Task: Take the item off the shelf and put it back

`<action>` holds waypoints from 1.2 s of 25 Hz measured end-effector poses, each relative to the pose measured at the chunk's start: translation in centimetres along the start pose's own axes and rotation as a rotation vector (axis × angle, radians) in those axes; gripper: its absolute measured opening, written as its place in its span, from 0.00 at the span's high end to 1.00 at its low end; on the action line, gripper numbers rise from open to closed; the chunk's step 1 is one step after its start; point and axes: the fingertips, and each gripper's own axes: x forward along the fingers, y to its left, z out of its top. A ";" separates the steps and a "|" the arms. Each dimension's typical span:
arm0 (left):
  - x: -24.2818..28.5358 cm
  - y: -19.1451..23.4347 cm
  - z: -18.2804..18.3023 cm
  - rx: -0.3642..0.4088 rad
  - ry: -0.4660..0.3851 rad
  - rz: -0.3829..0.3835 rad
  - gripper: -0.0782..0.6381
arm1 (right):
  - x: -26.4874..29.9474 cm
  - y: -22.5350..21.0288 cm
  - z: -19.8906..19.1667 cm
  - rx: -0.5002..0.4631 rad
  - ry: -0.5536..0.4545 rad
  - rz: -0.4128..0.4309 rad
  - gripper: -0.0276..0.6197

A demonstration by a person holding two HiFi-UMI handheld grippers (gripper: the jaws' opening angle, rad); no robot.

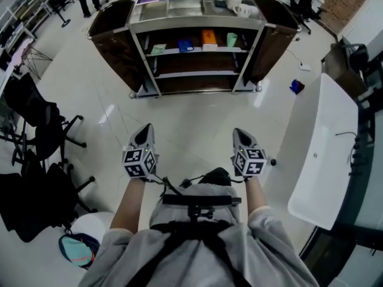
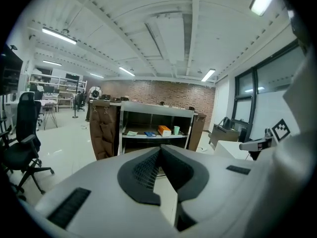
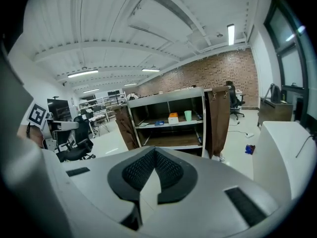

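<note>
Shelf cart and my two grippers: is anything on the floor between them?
Nothing: the head view shows only bare white floor between the shelf cart, the left gripper and the right gripper.

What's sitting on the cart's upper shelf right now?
On the upper shelf: a flat pale-green item, a blue item, an orange box and a green cup. The shelf's shadowed back can't be made out.

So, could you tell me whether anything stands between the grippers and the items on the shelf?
Nothing visible does. Only floor lies between the left gripper, the right gripper and the shelf, whose front is open. The orange box and cup sit uncovered on its upper board.
</note>
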 end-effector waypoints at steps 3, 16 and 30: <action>0.9 0.9 0.3 -0.003 0.006 -0.015 0.88 | 0.8 1.1 0.6 0.008 0.000 0.001 0.94; 9.4 0.8 2.4 0.025 0.037 -0.002 0.88 | 9.4 -2.4 5.7 -0.014 0.008 0.050 0.94; 25.1 -3.4 7.4 -0.036 0.069 0.111 0.88 | 21.2 -9.8 14.0 -0.069 0.066 0.250 0.94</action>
